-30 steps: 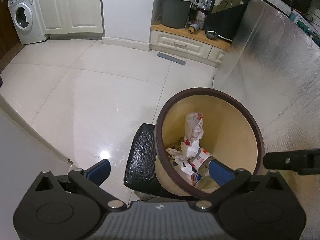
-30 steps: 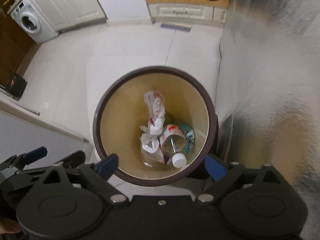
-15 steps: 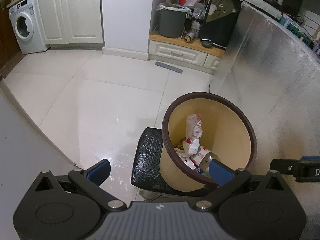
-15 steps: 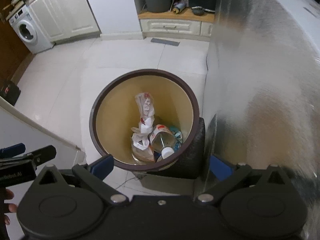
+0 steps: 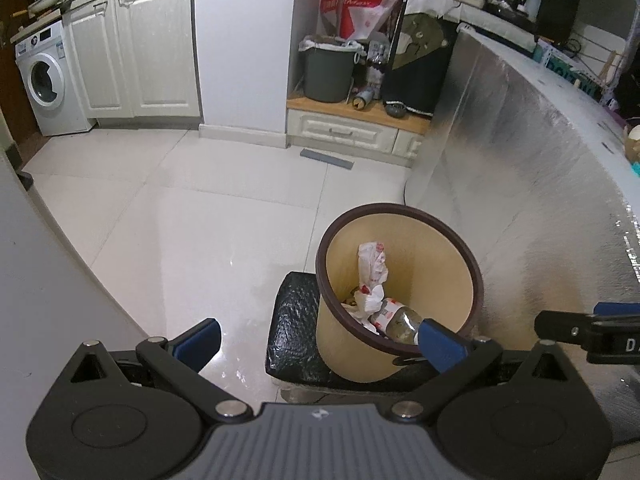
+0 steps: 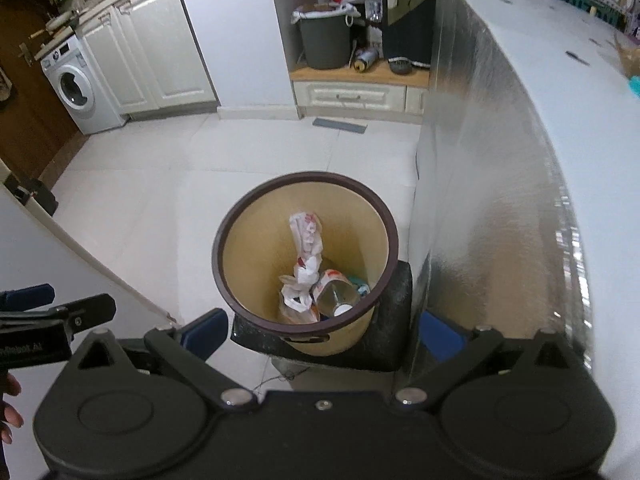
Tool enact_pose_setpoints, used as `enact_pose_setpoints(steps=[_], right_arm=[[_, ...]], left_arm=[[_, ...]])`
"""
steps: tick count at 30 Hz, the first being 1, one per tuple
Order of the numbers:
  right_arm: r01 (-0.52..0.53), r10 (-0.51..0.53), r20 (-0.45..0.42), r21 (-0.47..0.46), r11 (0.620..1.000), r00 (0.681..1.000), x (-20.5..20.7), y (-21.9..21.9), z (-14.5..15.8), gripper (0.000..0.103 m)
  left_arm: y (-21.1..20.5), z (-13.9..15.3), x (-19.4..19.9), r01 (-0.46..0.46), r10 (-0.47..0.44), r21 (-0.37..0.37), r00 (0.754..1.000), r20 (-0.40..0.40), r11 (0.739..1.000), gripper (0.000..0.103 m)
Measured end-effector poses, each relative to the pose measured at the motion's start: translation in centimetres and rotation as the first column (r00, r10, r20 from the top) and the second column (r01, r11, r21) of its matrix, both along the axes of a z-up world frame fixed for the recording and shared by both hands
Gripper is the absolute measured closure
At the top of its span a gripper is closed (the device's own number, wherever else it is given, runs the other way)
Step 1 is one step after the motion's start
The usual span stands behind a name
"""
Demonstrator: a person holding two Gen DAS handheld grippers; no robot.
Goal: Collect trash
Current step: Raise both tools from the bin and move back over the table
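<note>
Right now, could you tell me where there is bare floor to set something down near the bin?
The white tiled floor is bare between the tan bin, the white cupboards and the washing machine. It is tight on the bin's other side, where the foil-covered wall stands close. The wooden ledge is crowded by a grey bucket and bottles.

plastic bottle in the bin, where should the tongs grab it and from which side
Probably by the neck just below the white cap, coming straight down through the bin's open top. The plastic bottle lies at the bottom of the tan bin, cap end towards the camera, beside a crumpled wrapper. The tall walls block any sideways approach, and the neck is the narrowest part.
</note>
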State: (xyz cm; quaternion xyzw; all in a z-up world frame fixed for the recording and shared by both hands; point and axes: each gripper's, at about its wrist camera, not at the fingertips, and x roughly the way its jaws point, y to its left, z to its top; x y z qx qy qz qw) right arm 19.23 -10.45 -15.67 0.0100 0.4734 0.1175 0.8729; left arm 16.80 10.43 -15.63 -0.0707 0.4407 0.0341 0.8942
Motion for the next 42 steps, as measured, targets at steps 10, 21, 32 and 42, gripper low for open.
enact_pose_setpoints(steps=[10,21,32,42], right_arm=[[-0.017,0.011,0.134,0.042,0.999,0.991,-4.3,-1.1,5.7,0.000],[0.042,-0.056,0.293,0.053,0.998,0.954,-7.2,-5.4,11.0,0.000],[0.148,-0.161,0.407,0.064,0.987,0.899,-8.7,-12.7,13.5,0.000],[0.280,-0.273,0.445,0.053,0.959,0.853,-9.7,-21.4,12.3,0.000]], left_arm=[[-0.8,5.0,-2.9,0.027,-0.029,0.019,0.994,0.108,0.999,0.000],[-4.8,9.7,-4.3,0.091,-0.100,0.044,0.960,0.261,0.995,0.000],[-11.7,12.0,-3.4,0.181,-0.188,0.053,0.920,0.345,0.982,0.000],[-19.5,11.7,-1.7,0.247,-0.250,0.055,0.897,0.365,0.967,0.000]])
